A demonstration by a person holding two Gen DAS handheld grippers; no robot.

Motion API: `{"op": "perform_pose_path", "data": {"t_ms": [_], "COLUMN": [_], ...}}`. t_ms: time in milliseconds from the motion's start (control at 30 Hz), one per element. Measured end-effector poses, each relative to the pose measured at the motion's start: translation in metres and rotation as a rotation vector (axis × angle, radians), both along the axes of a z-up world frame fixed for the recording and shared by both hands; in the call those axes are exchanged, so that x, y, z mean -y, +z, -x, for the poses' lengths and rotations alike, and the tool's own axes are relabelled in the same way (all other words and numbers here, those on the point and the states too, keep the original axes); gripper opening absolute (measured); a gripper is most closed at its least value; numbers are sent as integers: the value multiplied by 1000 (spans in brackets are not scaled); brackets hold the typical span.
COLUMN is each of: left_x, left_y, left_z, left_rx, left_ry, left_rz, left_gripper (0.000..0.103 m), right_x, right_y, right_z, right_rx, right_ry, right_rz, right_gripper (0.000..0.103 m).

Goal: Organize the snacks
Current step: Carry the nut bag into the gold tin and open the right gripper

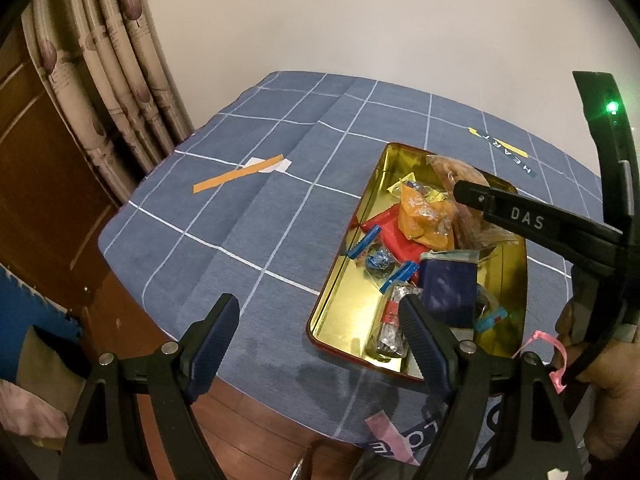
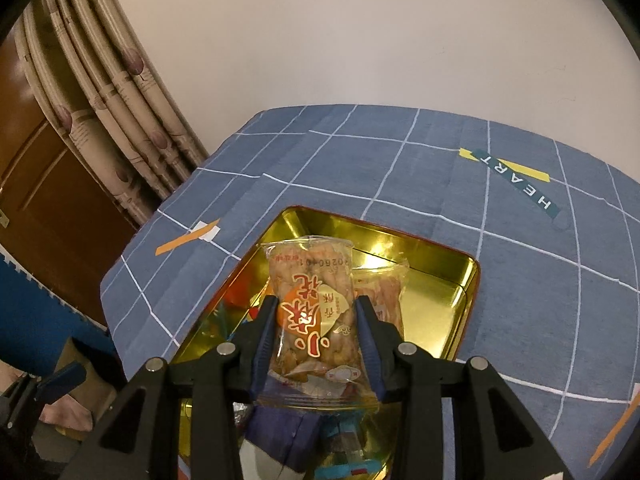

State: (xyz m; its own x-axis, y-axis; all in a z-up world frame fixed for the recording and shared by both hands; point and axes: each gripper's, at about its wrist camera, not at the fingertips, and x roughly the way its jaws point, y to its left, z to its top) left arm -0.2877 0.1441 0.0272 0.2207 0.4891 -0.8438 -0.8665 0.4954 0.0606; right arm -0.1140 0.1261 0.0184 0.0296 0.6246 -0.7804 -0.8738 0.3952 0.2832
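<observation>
A gold tin tray (image 1: 352, 280) (image 2: 440, 276) lies on the blue checked tablecloth and holds several snacks: an orange packet (image 1: 424, 216), a red pack (image 1: 394, 236), a dark blue box (image 1: 448, 288), blue-wrapped candies (image 1: 366, 242) and a silver bar (image 1: 394, 320). My right gripper (image 2: 316, 320) is shut on a clear packet of brown twisted snacks (image 2: 316, 304) above the tray; it also shows in the left wrist view (image 1: 472, 196). My left gripper (image 1: 320, 320) is open and empty over the tray's near left corner.
An orange paper strip on a white slip (image 1: 240, 178) lies on the cloth left of the tray. A "HEART" label (image 2: 516, 180) is printed at the far right. Curtains (image 1: 100, 80) and a wooden door stand at the left, past the table edge.
</observation>
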Motion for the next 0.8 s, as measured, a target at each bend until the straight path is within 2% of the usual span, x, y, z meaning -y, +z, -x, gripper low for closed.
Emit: {"op": "perform_pose_path", "data": {"t_ms": [800], "left_x": [-5], "left_y": [-8], "left_z": [0], "left_rx": [-22], "left_ry": [3], "left_rz": [39], "left_gripper": [79], "right_x": [-10], "right_y": [-10], "right_z": [5], "right_rx": [1], "right_ry": [-1], "right_rz": [33], "right_gripper": [40]}}
